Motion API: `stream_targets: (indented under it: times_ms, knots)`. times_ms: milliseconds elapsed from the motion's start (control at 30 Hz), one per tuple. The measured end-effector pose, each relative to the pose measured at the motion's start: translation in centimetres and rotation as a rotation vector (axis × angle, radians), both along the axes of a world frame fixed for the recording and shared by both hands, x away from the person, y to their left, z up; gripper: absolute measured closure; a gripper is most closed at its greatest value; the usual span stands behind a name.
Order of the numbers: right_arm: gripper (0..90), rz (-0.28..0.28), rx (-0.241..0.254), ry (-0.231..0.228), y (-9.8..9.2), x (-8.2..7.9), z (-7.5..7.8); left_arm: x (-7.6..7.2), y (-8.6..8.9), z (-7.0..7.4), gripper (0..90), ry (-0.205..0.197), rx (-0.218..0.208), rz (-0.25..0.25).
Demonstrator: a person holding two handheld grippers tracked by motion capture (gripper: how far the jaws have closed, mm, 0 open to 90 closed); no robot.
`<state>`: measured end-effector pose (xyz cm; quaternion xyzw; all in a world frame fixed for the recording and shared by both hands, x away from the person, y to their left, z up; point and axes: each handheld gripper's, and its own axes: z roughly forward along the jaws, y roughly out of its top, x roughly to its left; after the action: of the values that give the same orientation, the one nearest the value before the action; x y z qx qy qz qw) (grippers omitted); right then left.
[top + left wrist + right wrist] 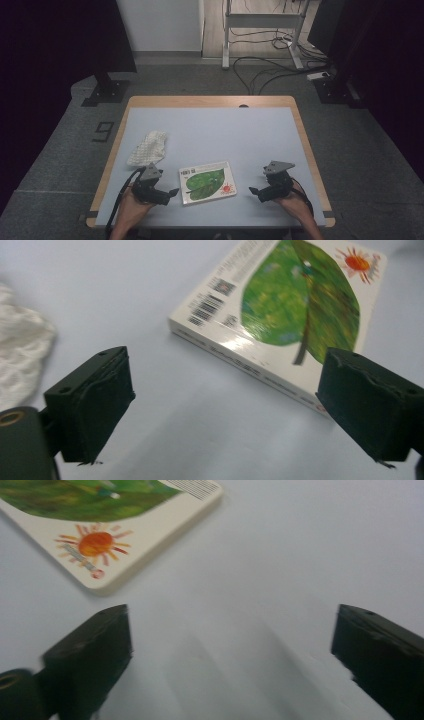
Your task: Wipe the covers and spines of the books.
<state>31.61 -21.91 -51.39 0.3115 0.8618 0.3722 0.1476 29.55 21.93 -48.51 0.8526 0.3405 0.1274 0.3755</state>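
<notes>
Two tongs sit wide with nothing in them, the left tongs just left of the book and the right tongs a bit right of it. Book lies flat near the desk's near edge, cloth far-left of it.

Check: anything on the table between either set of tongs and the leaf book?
Nothing visible. Bare table lies between the left tongs and the book, likewise for the right tongs. The white cloth sits off to the side.
</notes>
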Motion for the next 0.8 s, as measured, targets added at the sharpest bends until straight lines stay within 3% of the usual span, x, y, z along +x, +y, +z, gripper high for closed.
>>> stream_targets:
  times_ms: [367, 533, 800]
  knots:
    - [0.0, -0.072, -0.013, 0.031, -1.3, 0.9, -1.7, 2.9, 1.3, 1.5, 1.0, -0.037, 0.047, 0.033]
    - [0.0, -0.08, 0.008, 0.045, -1.6, 1.1, -2.2, 4.1, 1.9, 1.9, 3.7, -0.04, 0.042, 0.049]
    - [0.0, -0.078, 0.003, 0.035, -1.5, 1.0, -2.3, 6.1, 2.8, 2.8, 7.3, -0.033, 0.071, 0.101]
